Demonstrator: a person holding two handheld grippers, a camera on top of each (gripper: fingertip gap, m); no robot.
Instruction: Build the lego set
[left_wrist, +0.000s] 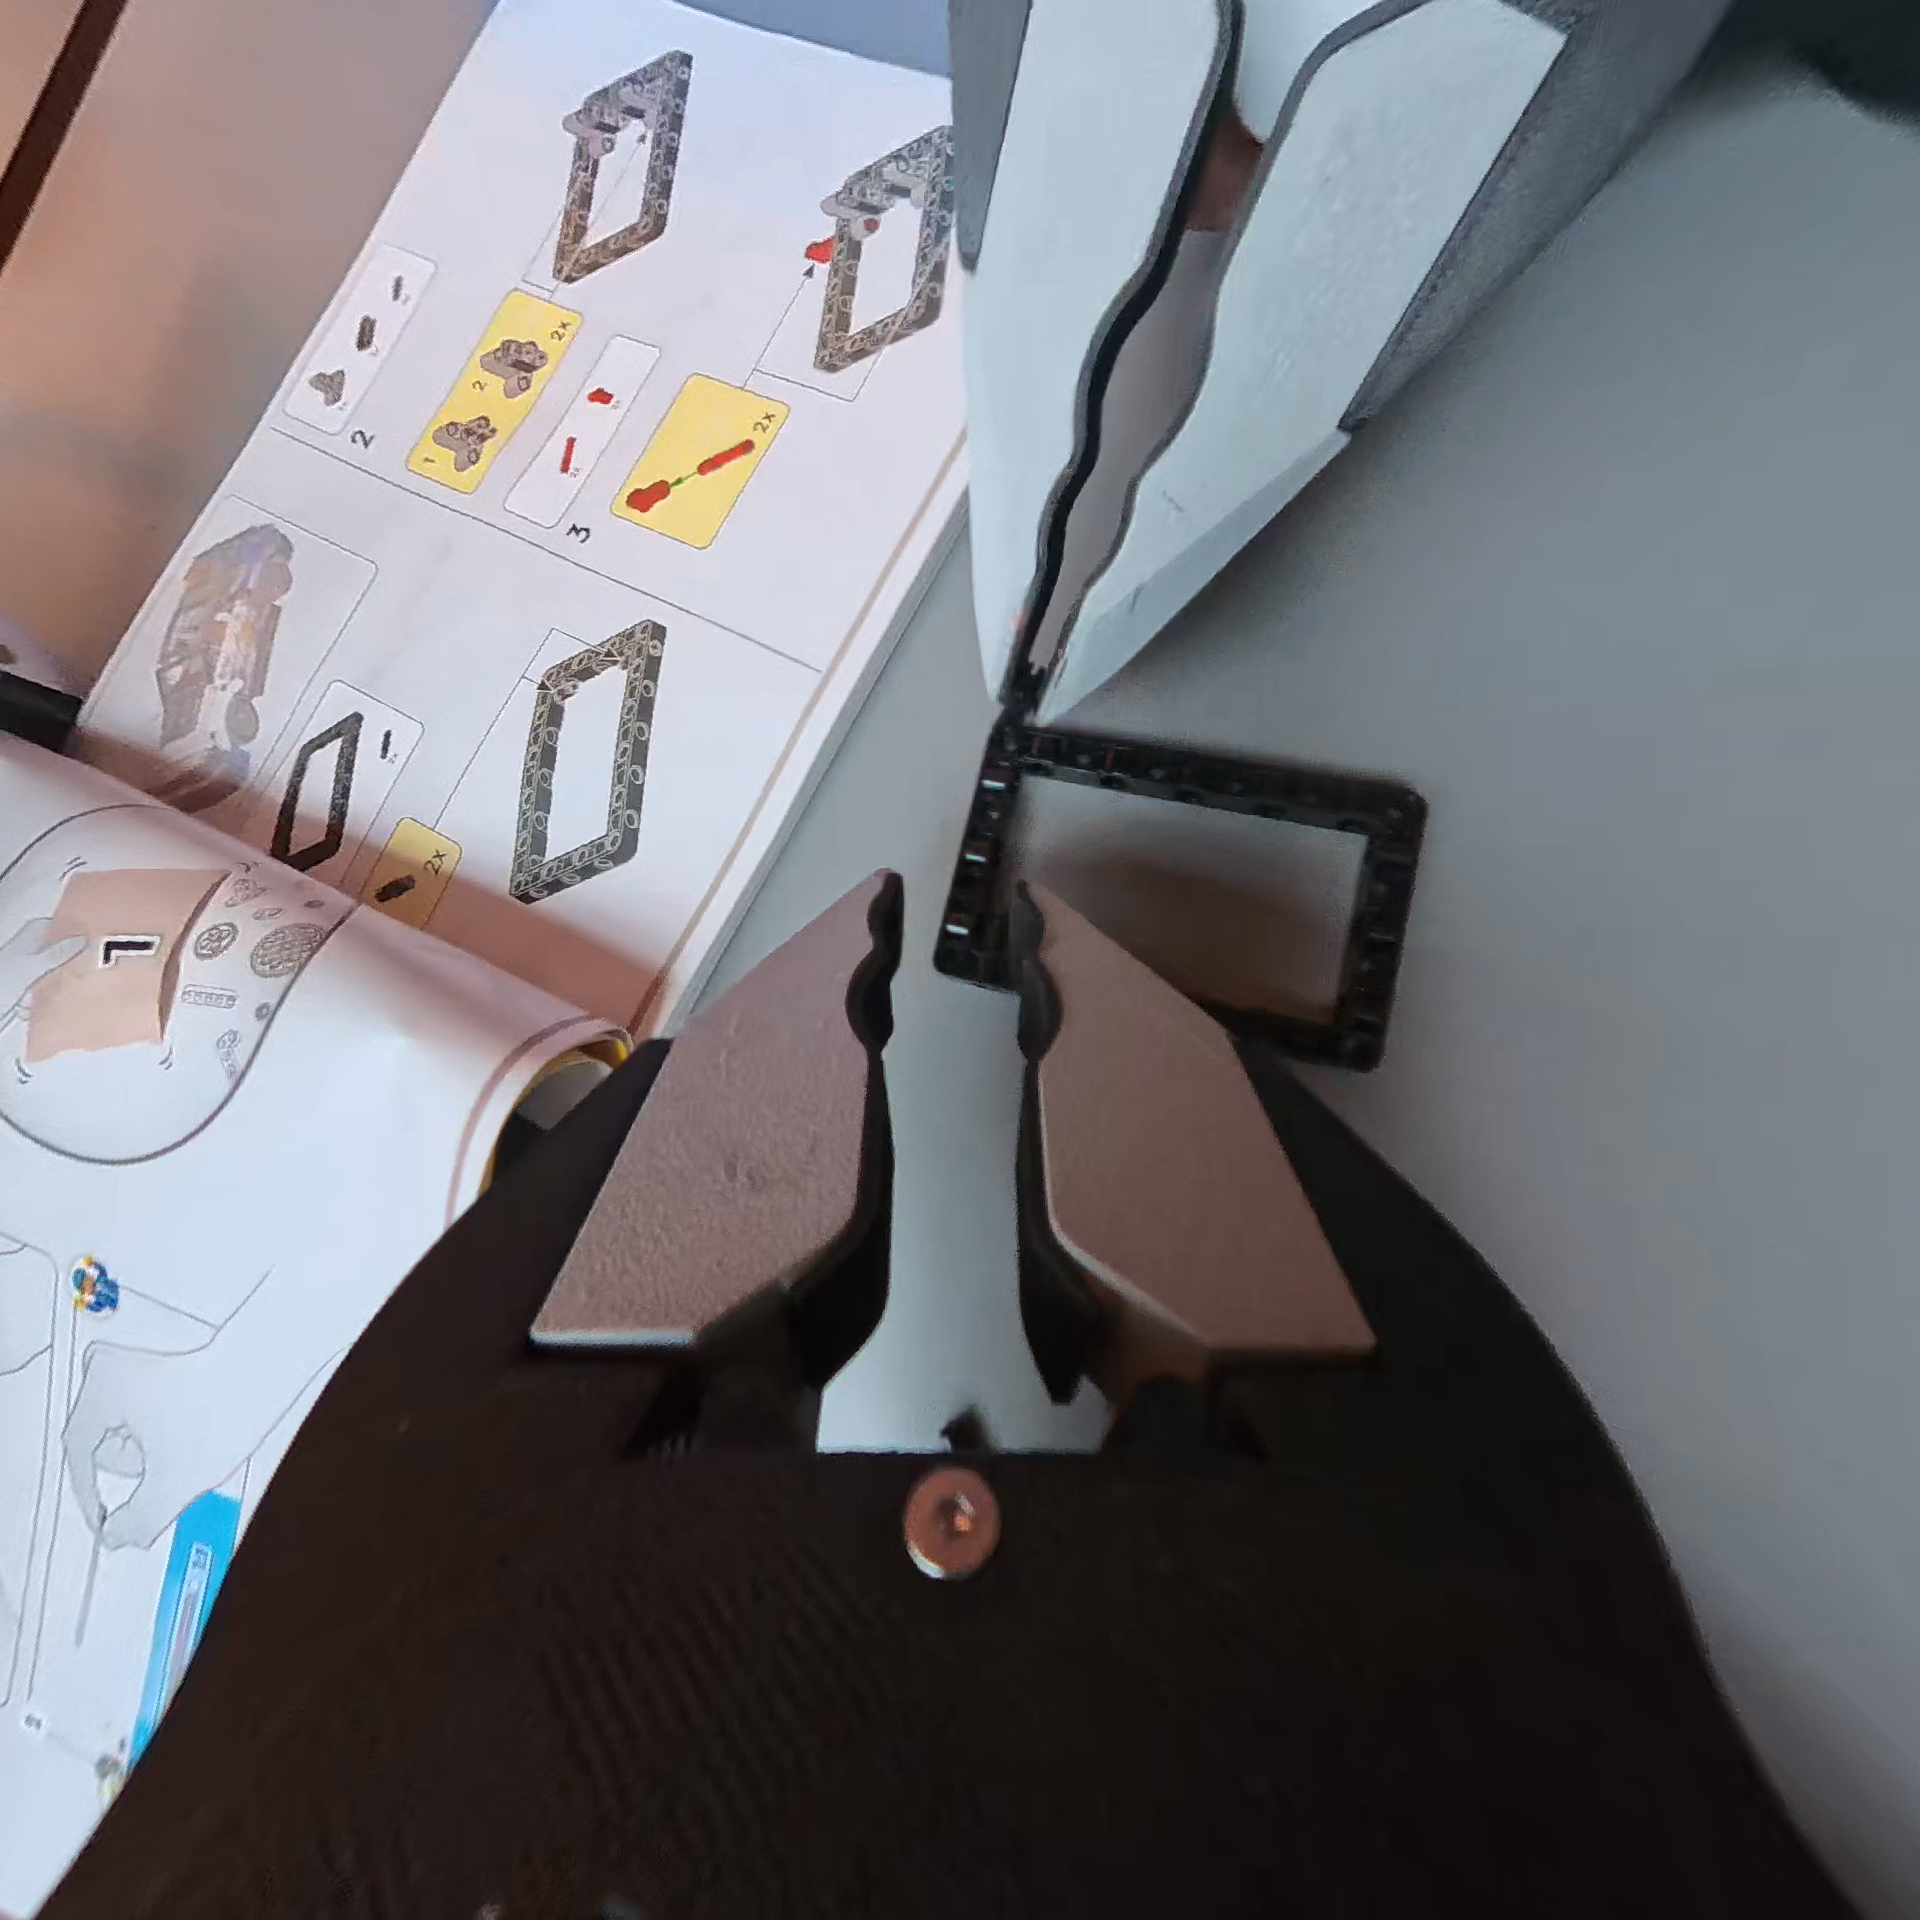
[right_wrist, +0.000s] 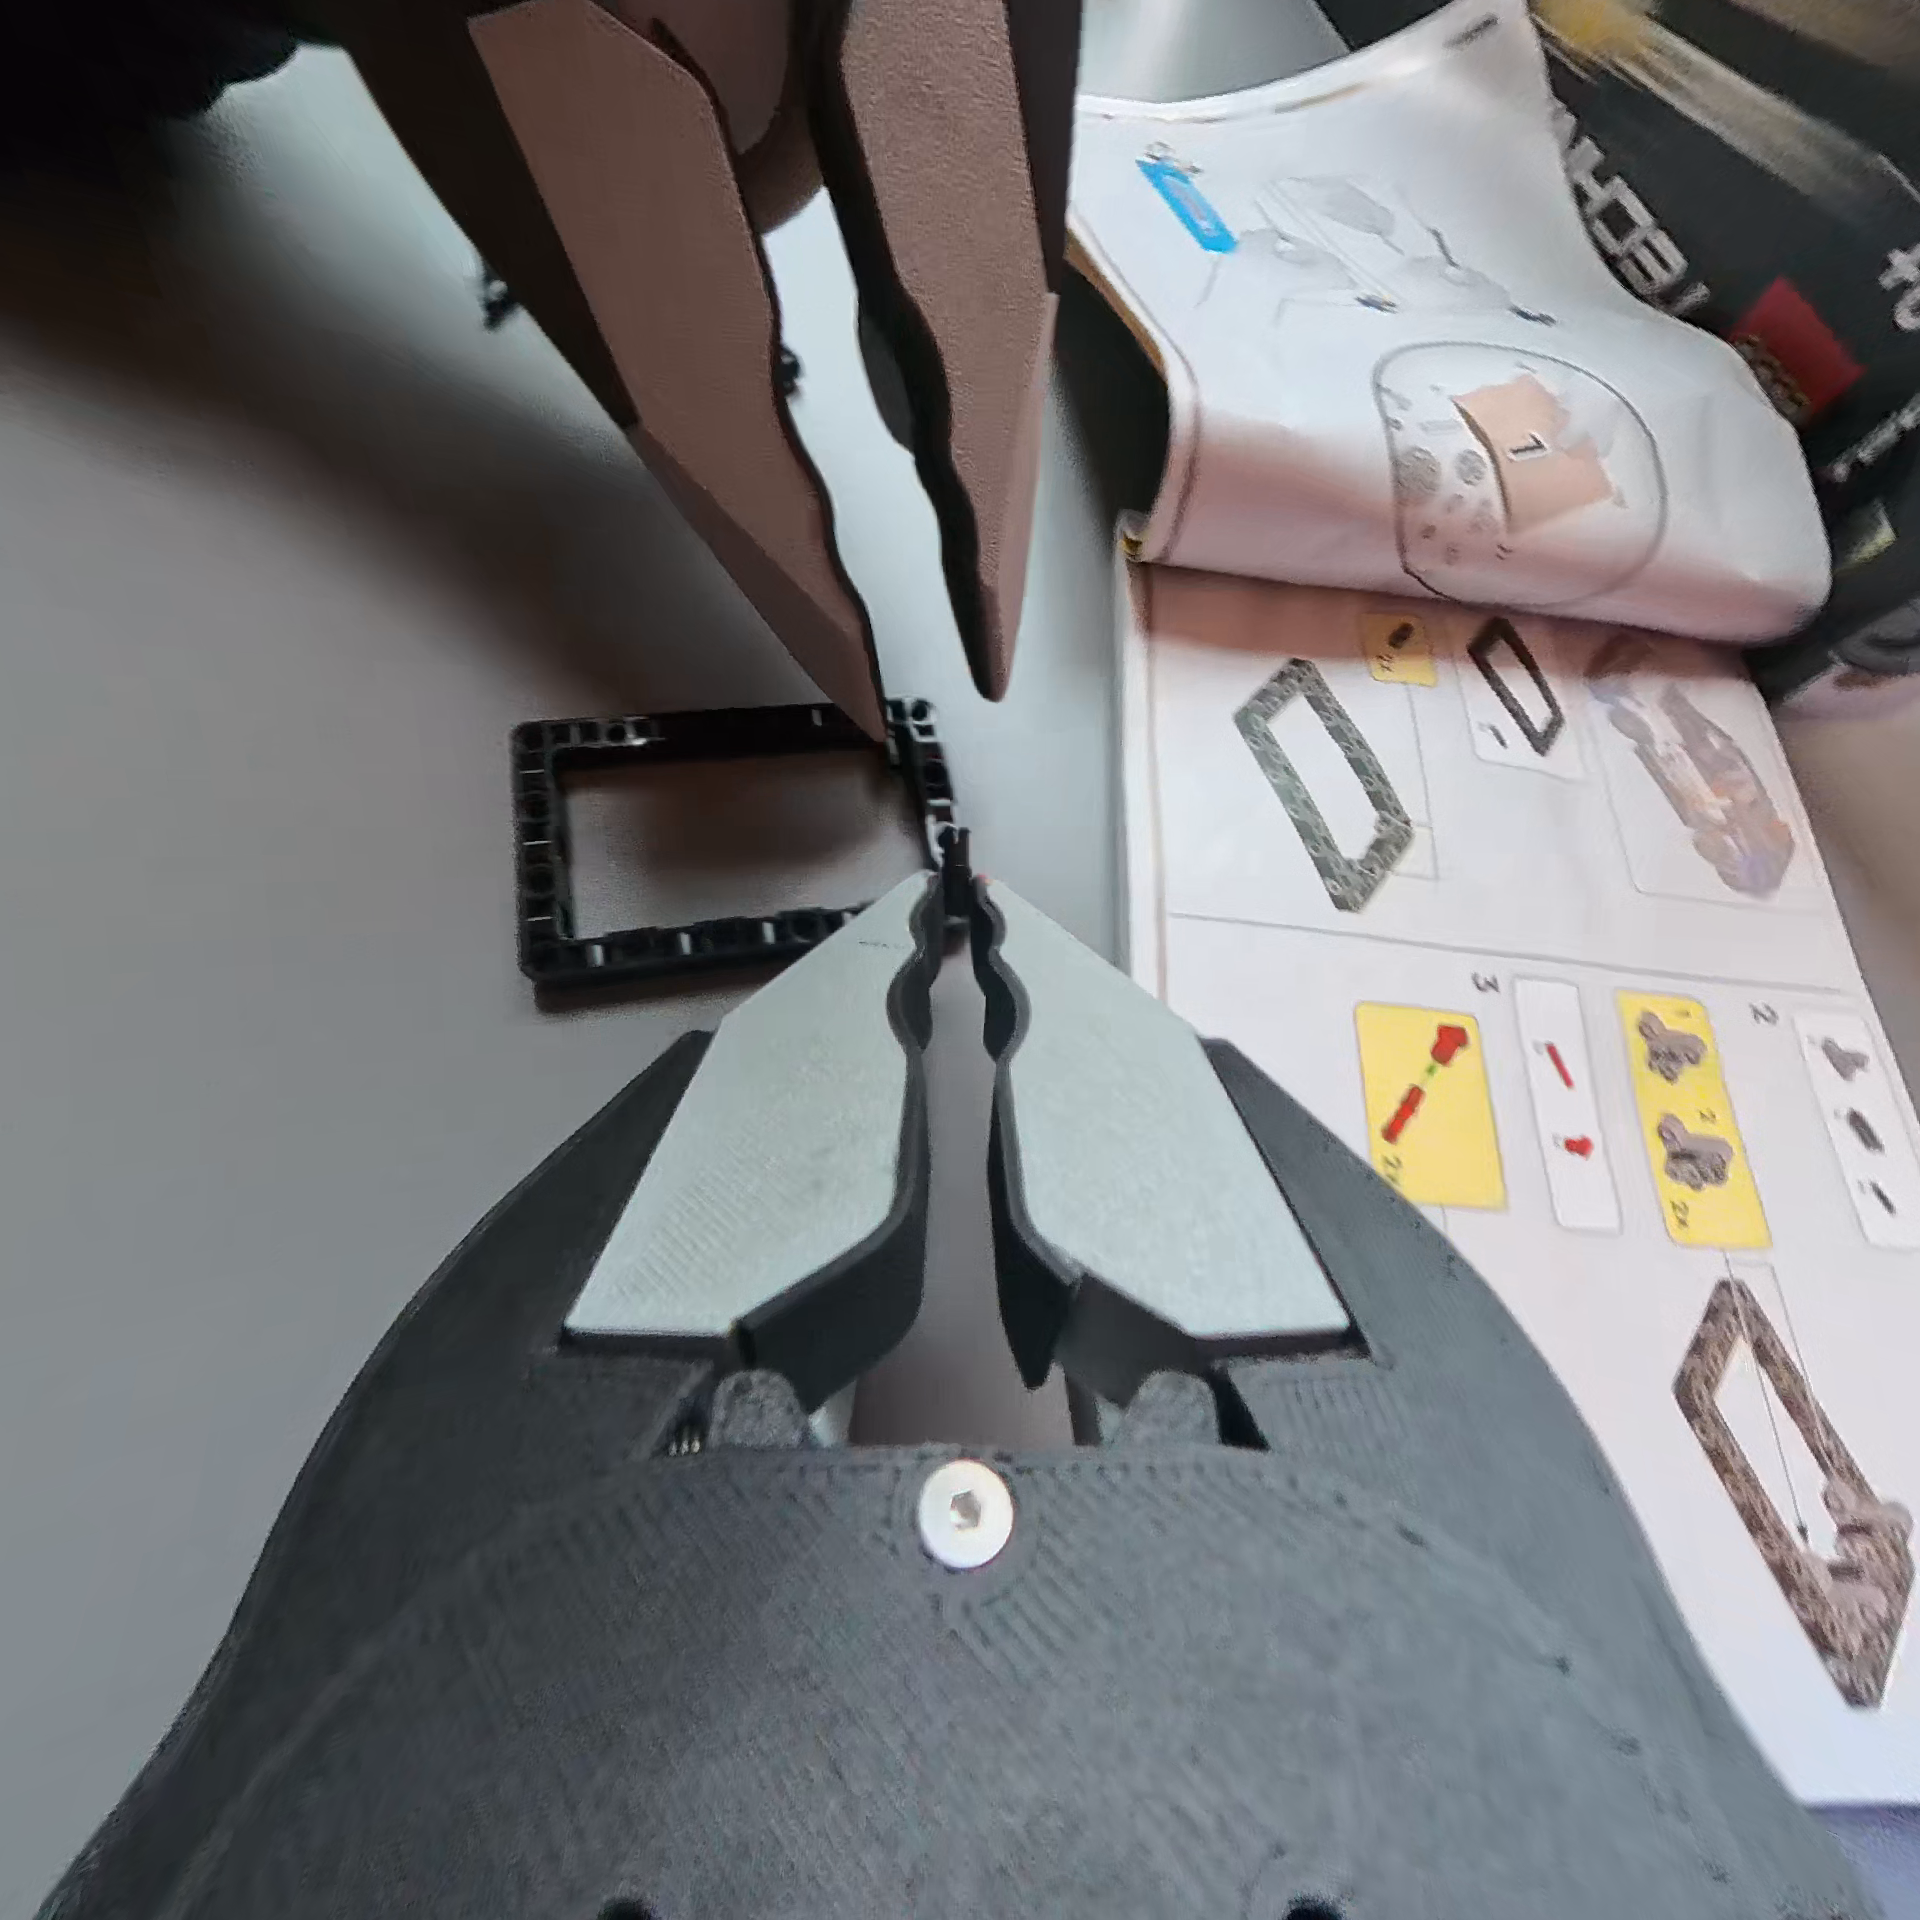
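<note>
Lego frame (right_wrist: 727, 842): black rectangular beam frame with pin holes along its sides, lying flat on the pale bench (right_wrist: 208, 623), just beside the open instruction booklet (right_wrist: 1455, 935).
Frame handling: judged light, rigid plastic; it will likely slide on the smooth bench if pushed sideways. Best hold is across one narrow side or a corner, pressing it down while a pin goes in.
Pin (right_wrist: 954, 868): small black connector, thin and easily dropped or twisted in the grip; judged to need a straight push into a side hole.
Right tool (right_wrist: 954, 894): grey fingers nearly closed, pinching the pin at their tips, next to the frame's short side nearest the booklet.
Left tool (left_wrist: 956, 914): brown fingers a narrow gap apart, holding nothing. In the right wrist view one fingertip (right_wrist: 873, 707) meets the frame's corner; whether it bears down cannot be told.
Risk: frame shifts when the pin is pressed; pin may skew if off-axis.
Booklet: open at the early steps, its far page curling up.
</note>
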